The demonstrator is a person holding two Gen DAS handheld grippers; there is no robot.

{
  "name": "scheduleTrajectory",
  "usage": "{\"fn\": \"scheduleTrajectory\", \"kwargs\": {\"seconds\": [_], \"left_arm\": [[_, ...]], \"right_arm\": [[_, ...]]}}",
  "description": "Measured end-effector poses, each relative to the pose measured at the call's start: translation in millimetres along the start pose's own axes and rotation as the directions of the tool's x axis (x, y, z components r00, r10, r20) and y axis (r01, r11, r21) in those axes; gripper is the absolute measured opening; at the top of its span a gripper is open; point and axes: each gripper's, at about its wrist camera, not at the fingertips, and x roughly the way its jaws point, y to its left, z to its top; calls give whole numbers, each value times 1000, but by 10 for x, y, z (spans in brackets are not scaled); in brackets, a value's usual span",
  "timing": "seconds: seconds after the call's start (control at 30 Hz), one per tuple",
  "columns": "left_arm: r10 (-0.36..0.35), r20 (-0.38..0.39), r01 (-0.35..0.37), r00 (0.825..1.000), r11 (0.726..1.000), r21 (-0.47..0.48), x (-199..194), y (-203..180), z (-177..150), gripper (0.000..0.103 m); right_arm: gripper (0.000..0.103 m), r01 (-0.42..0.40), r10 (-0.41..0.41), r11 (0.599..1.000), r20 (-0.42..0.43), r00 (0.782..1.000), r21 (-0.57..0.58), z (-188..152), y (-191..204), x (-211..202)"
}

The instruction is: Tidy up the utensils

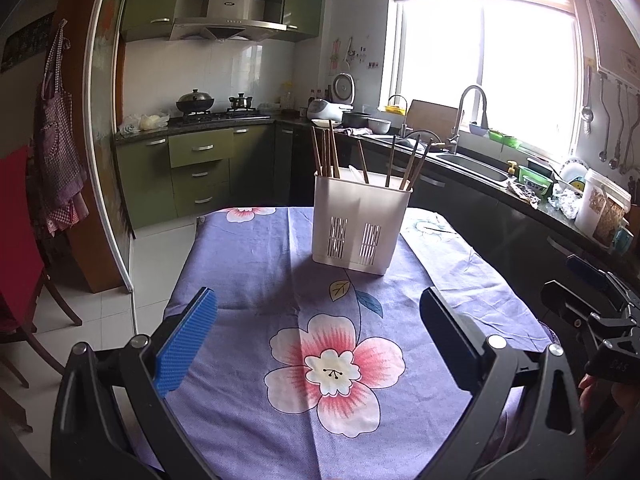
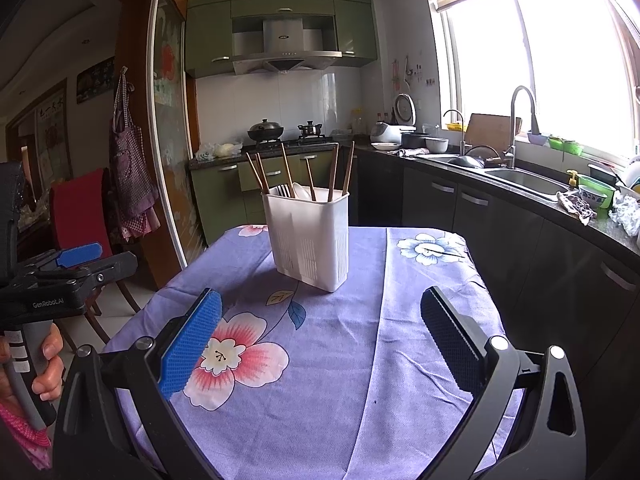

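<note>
One white slotted utensil holder [image 1: 360, 224] stands upright on our purple floral tablecloth [image 1: 256, 264], and we count about nine brown chopsticks [image 1: 326, 152] in it: a bunch of four at its left end, one near the middle, four fanned at its right, plus something white we can't identify. Both grippers hover low over the near cloth, left gripper [image 1: 318, 340] and right gripper [image 2: 320, 340] each with fingers spread wide and holding nothing. The holder sits well ahead of both fingertip pairs, touching neither.
</note>
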Motion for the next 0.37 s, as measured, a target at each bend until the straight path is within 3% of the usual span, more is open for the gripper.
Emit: {"fn": "scheduleTrajectory", "kwargs": {"seconds": [0.17, 0.37], "left_arm": [[22, -32, -22, 999, 1000, 10, 98, -2, 19, 96], [-3, -68, 1, 998, 1000, -23, 307, 114, 26, 96]], "right_arm": [[98, 3, -3, 1000, -7, 1000, 9, -21, -26, 21], [98, 13, -13, 1000, -29, 1000, 12, -30, -77, 116]]}}
